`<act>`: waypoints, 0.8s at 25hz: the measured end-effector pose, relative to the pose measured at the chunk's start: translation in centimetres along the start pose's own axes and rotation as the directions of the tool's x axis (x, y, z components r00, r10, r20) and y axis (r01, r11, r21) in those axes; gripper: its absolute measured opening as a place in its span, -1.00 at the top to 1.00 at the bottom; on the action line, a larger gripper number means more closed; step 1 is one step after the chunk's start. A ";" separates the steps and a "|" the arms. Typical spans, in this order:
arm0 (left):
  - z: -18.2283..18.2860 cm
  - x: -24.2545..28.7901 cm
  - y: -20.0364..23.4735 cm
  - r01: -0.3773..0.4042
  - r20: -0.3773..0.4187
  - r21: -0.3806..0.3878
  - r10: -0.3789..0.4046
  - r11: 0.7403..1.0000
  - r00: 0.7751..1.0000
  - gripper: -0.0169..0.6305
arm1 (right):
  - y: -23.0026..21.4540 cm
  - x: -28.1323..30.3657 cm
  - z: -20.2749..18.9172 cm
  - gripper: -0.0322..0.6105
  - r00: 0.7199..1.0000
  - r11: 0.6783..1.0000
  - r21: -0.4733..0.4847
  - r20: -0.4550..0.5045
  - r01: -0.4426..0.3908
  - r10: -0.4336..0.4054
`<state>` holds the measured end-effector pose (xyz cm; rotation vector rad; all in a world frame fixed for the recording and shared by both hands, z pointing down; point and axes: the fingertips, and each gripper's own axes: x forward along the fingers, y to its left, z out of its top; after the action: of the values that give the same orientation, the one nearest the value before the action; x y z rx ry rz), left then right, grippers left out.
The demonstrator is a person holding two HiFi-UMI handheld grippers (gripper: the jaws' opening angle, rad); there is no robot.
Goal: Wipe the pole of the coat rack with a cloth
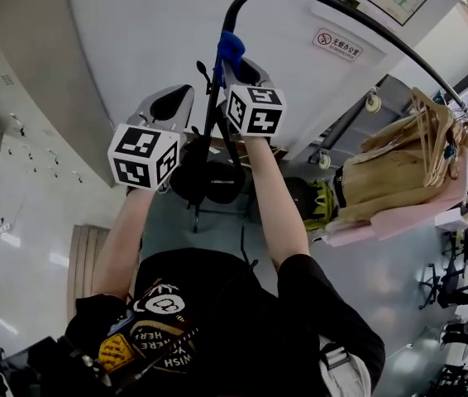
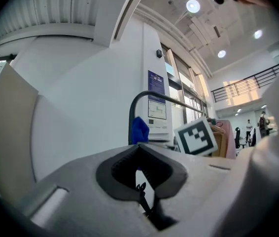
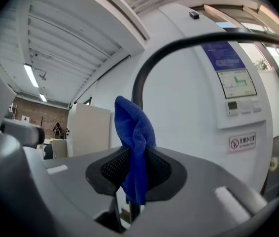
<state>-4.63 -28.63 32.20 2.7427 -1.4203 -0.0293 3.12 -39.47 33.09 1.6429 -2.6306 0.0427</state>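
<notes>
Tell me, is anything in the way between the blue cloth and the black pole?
No, nothing visible is. The right gripper is shut on the blue cloth, and the cloth appears to lie right against the black pole, just below its bend.

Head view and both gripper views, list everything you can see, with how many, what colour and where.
Coat rack pole: one, black, between the grippers, curving overhead to the right.
Cloth: one, blue, at the pole, pinched in the right gripper.
Hanging items: several, beige and pink, at the rack's right end.
Wall sign: one, white and red, behind the pole.
Left gripper: one, grey, jaws shut, empty, left of the pole.
Right gripper: one, grey, shut on the cloth.
</notes>
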 end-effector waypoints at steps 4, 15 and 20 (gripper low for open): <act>-1.4 -0.2 0.4 -0.019 -0.019 -0.018 0.018 1.000 1.000 0.95 | 0.1 0.0 -7.5 0.67 0.996 0.997 0.073 -0.092 -0.008 0.015; -2.8 -0.3 -0.6 -0.019 -0.047 -0.029 0.018 0.999 0.999 0.95 | -0.2 0.0 -7.0 0.67 0.994 1.000 -0.002 -0.113 -0.007 0.007; -2.0 -0.8 -1.1 -0.013 -0.029 -0.044 0.012 0.999 1.000 0.95 | -0.4 0.6 4.1 0.66 1.000 0.996 -0.091 -0.010 0.004 -0.005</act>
<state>-4.14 -27.25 34.09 2.6877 -1.4122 -0.0210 3.14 -40.37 29.06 1.6157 -2.5795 -0.0681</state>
